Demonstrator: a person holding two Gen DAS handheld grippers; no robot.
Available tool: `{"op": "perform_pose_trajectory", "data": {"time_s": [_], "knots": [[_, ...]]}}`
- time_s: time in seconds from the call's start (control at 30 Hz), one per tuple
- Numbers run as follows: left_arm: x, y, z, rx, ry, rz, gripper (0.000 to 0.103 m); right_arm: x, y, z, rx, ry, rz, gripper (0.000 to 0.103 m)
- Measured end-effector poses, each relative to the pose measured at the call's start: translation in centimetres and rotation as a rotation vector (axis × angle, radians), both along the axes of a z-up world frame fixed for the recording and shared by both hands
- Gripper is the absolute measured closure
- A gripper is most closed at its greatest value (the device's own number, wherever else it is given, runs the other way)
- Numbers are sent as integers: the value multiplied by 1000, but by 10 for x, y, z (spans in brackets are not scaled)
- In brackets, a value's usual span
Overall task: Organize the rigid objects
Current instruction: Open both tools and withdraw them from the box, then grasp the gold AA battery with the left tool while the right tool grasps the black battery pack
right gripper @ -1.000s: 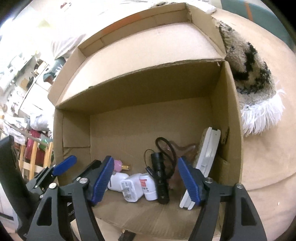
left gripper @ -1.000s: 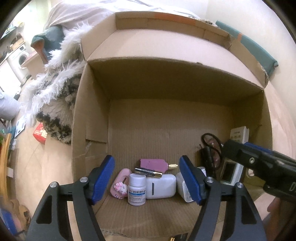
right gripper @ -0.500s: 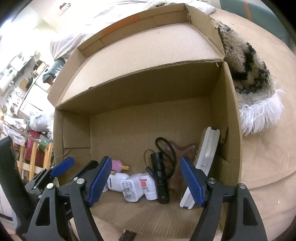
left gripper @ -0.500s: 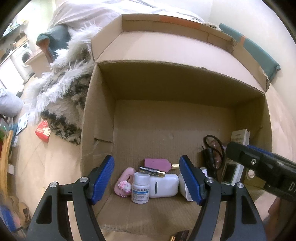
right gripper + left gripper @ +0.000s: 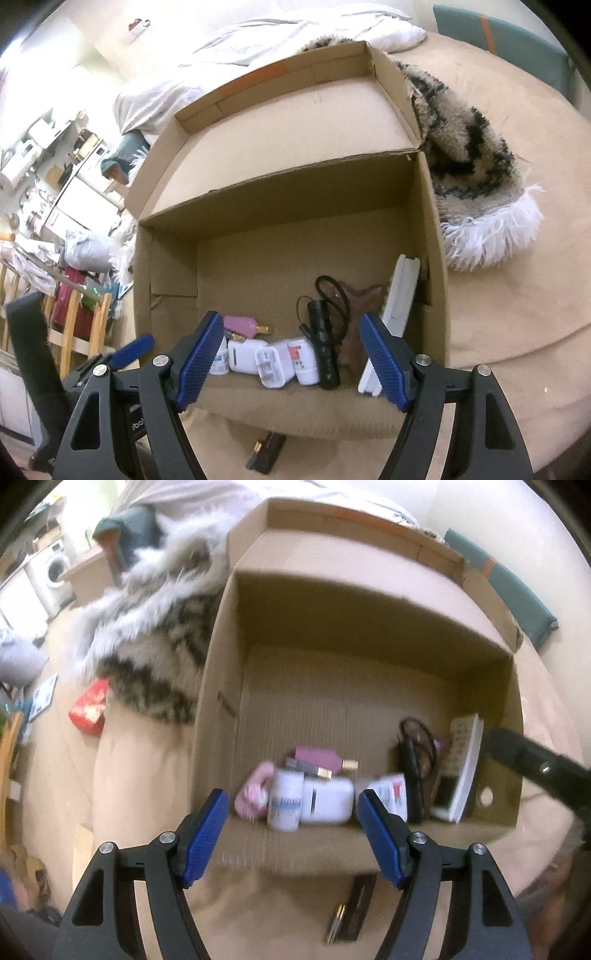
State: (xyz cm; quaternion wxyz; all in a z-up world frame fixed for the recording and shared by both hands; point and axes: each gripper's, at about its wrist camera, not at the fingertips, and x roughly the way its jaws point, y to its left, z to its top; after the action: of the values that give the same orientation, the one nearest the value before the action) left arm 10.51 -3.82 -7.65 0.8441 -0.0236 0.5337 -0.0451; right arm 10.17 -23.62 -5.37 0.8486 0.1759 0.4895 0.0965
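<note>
An open cardboard box (image 5: 218, 686) lies on the beige bed. Along its near wall sit a pink toy (image 5: 253, 794), a white pill bottle (image 5: 284, 805), a white charger (image 5: 327, 801), a pink flask (image 5: 319, 758), a black flashlight (image 5: 325, 350) and a white remote (image 5: 395, 314) leaning on the right wall. My left gripper (image 5: 290, 801) hangs open above the box's near edge with nothing between its blue pads. My right gripper (image 5: 290, 321) is open too and holds nothing. A small dark brown object (image 5: 266, 452) lies on the bed in front of the box.
A furry black-and-white blanket (image 5: 476, 177) lies against the box's far side. A red packet (image 5: 88, 709) sits on the bed to the left. White bedding (image 5: 258, 55) is piled behind the box. In the left wrist view the right gripper's arm (image 5: 535, 764) crosses the box's right corner.
Both grippers have drawn back and up from the box, which now sits lower and smaller in both views. The dark brown object in front of the box has come into sight. Jaws unchanged.
</note>
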Motion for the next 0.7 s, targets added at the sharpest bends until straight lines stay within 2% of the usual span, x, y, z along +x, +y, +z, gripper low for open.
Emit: {"op": "perform_pose_trajectory", "data": {"time_s": [0.13,0.23,0.37,0.5,0.6,0.7], "knots": [[-18,4,-2,12,3,-1,33,-18,-2,-1,12,11,-1,22],[-32,0,3,67,-32,-23,33,-33,0,2,-17,-11,7,22],[-42,5,0,40,-11,-38,33,-47,6,1,-31,-8,55,22],[-47,6,-14,53,39,-44,33,-60,7,-7,-33,20,84,22],[-48,7,-31,21,126,-53,33,-65,4,-14,-19,45,104,22],[-52,-3,-48,-14,214,-102,33,-67,-1,-22,30,86,121,22]]}}
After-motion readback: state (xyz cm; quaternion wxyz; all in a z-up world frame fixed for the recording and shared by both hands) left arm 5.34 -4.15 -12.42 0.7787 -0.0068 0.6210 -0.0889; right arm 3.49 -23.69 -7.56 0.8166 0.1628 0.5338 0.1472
